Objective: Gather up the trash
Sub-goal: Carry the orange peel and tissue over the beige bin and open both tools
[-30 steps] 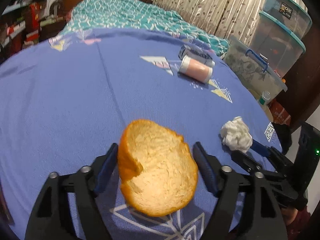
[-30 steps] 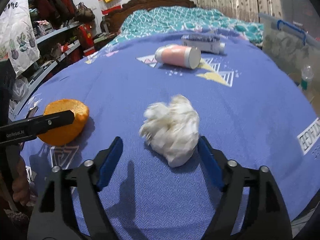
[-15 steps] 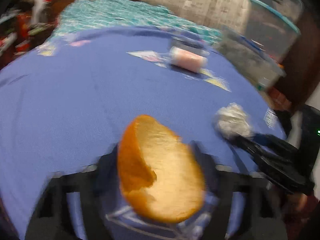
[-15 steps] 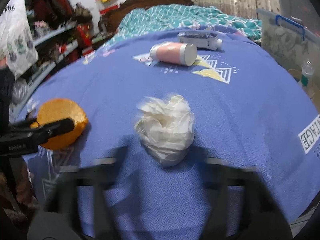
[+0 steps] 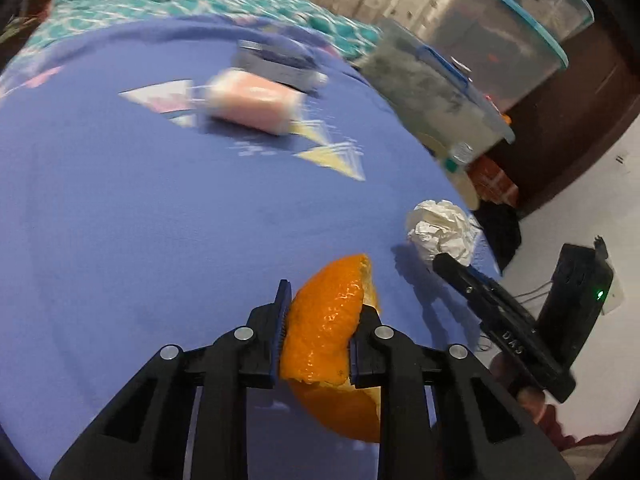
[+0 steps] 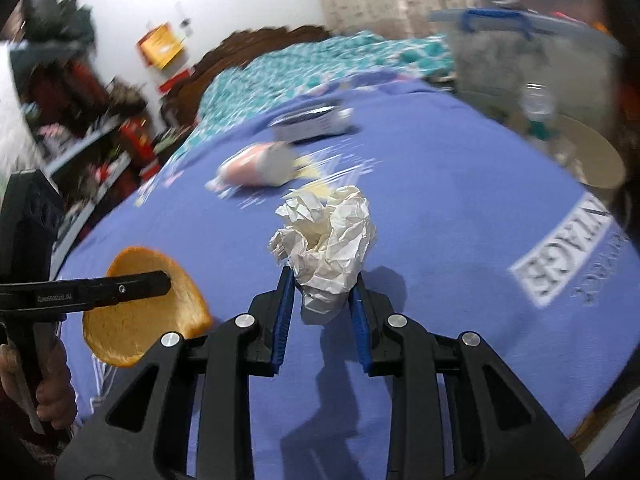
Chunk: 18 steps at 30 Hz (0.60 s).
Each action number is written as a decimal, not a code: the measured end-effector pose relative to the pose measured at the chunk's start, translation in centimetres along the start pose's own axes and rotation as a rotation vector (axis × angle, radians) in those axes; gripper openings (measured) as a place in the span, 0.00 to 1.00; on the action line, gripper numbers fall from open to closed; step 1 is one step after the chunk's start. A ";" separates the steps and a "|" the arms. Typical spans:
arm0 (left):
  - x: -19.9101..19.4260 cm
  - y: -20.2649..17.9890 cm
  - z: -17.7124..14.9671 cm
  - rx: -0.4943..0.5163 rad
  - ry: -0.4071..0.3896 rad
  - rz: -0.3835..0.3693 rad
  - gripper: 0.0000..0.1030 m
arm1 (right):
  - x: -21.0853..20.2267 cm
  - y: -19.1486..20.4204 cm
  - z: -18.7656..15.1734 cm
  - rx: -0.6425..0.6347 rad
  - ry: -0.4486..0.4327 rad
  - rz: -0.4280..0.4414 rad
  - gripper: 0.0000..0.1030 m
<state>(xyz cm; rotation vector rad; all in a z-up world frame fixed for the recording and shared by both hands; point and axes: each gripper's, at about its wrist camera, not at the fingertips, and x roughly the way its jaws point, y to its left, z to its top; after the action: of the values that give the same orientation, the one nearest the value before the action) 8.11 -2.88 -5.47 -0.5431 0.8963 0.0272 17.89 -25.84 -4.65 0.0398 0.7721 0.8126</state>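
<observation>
While both cameras were tilted and the far background was blurred, the near field read clearly. At lower centre of the left wrist view, the left gripper [image 5: 320, 322] was closed tight on a piece of orange peel [image 5: 326, 334], its blue pads pressed against the rind on both sides, and the peel stood on edge between them. In the right wrist view the same peel [image 6: 140, 320] appeared at lower left, pale inner side showing, with one black finger [image 6: 120, 290] of the left gripper across it.

At lower centre of the right wrist view, the right gripper [image 6: 322, 292] was closed on the lower part of a crumpled white paper ball [image 6: 326, 248], pads touching it on either side; most of the ball rose above the fingertips. In the left wrist view the paper ball [image 5: 440, 230] sat at right of centre, with the right gripper [image 5: 460, 268] reaching it from the lower right.

Both items were over a purple bedsheet [image 5: 120, 220] with triangle prints. Toward the upper centre of both views, well apart from the grippers, a pink cylindrical container [image 6: 256, 164] lay on its side, and a dark tube [image 6: 312, 122] lay just beyond it. Clear plastic storage bins [image 5: 500, 32] were stacked at upper right of the left wrist view. White lettering [image 6: 568, 256] was printed on the sheet at right of the right wrist view.
</observation>
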 end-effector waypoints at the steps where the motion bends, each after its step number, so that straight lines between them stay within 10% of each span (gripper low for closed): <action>1: 1.1 -1.3 1.0 0.026 0.018 -0.003 0.20 | -0.2 -1.0 0.3 0.014 -0.010 -0.008 0.29; 18: 17.4 -18.3 16.9 0.252 0.106 -0.055 0.20 | 1.3 -19.3 14.1 0.050 -0.097 -0.214 0.29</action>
<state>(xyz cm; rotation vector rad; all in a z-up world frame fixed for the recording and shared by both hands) 36.07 -14.39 -2.03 -0.3356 0.9714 -0.1636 39.78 -35.04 -1.16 0.0398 0.6913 0.5841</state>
